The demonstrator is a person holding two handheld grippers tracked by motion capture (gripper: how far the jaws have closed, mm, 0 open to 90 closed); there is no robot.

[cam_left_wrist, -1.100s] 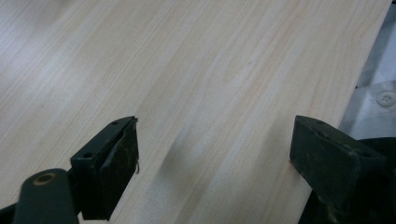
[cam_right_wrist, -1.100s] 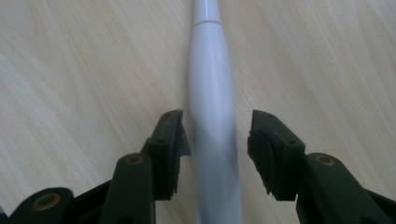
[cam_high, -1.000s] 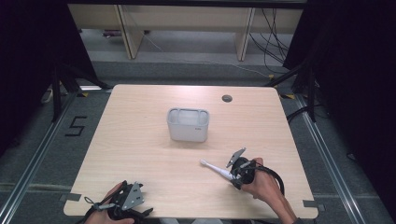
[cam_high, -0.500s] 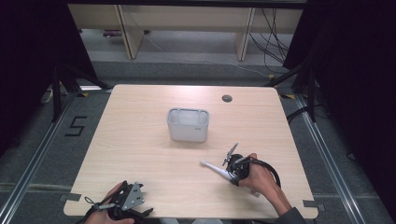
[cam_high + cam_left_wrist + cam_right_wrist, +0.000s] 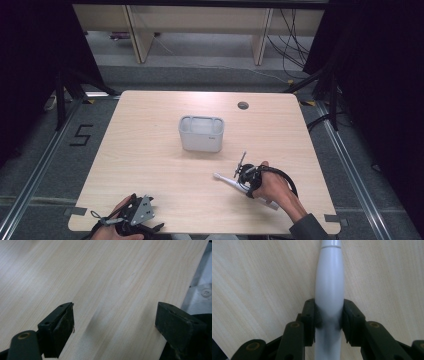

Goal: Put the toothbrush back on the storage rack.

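Floor marking "5" (image 5: 80, 135), perhaps taped.

The table (image 5: 150, 150) is pale, matt wood-grain laminate. The electric toothbrush (image 5: 329, 290) has a smooth, satin white plastic body. The bin (image 5: 201, 134) looks like matt grey plastic. Gripper pads (image 5: 65, 325) are dull, scuffed black.

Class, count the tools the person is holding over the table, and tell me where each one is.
2. The left tool is at the table's near left edge, open and empty. The right tool is at the near right, shut on a white toothbrush.
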